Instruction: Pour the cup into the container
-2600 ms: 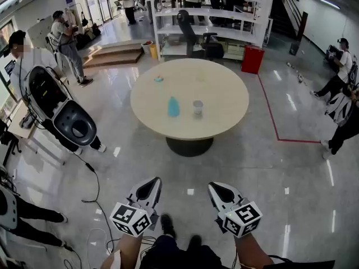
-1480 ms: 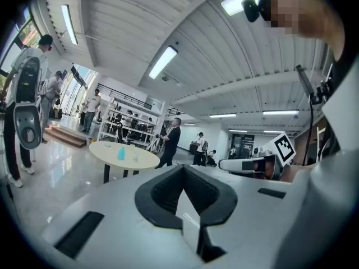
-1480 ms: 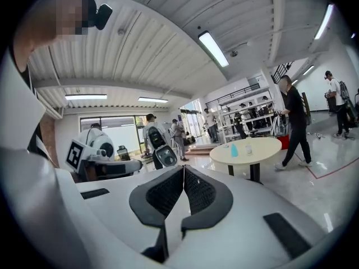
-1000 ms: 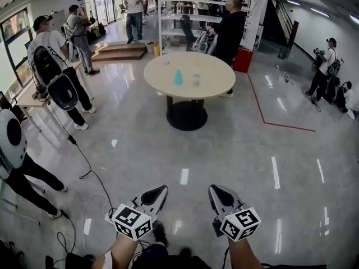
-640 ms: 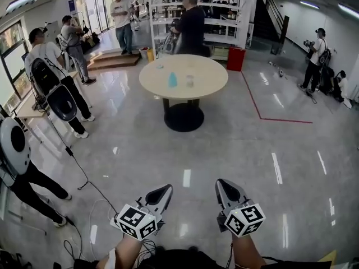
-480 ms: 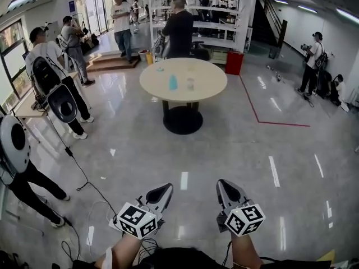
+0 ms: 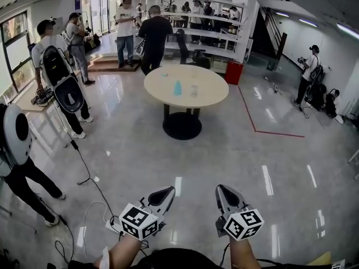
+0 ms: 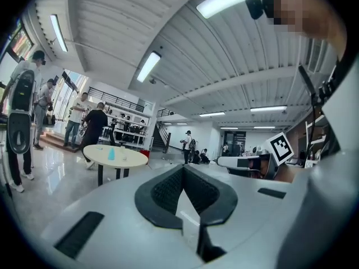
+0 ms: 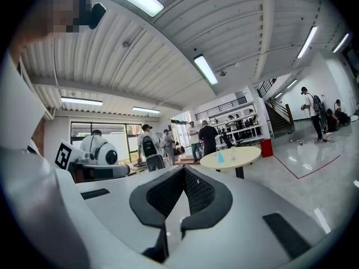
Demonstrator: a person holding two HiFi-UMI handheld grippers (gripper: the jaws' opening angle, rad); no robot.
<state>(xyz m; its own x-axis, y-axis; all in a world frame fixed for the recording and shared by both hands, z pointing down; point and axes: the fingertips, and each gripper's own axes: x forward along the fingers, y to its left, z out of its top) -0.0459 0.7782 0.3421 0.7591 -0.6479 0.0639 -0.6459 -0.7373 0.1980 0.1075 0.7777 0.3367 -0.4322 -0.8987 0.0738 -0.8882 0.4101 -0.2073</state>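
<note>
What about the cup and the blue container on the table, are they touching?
Apart. The head view shows a strip of bare table between the cup and the blue container.

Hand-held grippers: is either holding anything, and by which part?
Nothing held. Left hand-held gripper and right hand-held gripper are both shut and empty, far from the round table.

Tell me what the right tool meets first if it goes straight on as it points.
Way looks free: the right tool points level over glossy grey floor. Far ahead, probably the round beige pedestal table; alignment and depth unclear.
</note>
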